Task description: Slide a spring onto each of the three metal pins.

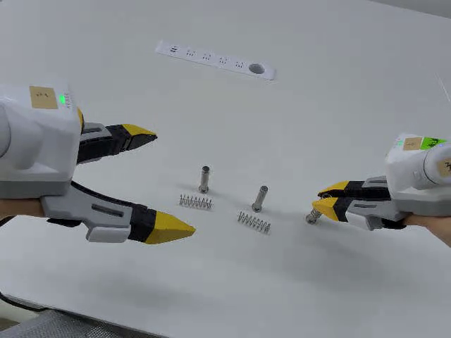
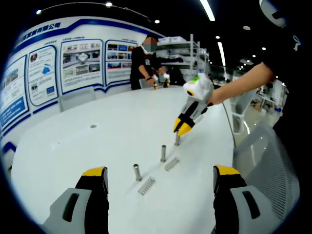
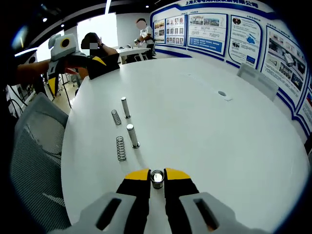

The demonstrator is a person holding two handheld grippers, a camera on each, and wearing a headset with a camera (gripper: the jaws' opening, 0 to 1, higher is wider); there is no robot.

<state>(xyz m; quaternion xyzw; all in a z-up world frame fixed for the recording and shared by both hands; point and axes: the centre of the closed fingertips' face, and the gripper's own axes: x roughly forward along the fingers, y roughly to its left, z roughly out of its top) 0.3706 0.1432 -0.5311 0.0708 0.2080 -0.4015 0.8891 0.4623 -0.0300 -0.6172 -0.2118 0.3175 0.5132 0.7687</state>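
Note:
Two metal pins stand upright mid-table, each with a loose spring lying beside it. My right gripper is shut on the third pin, which appears to have coils around it; the right gripper view shows this pin end-on between the yellow tips. My left gripper hovers wide open to the left of the pins, holding nothing. In the left gripper view the pins and springs lie ahead of the jaws.
A white power strip lies flat at the far side of the white table. A mesh chair back stands by the table's near edge. People work at another bench in the background.

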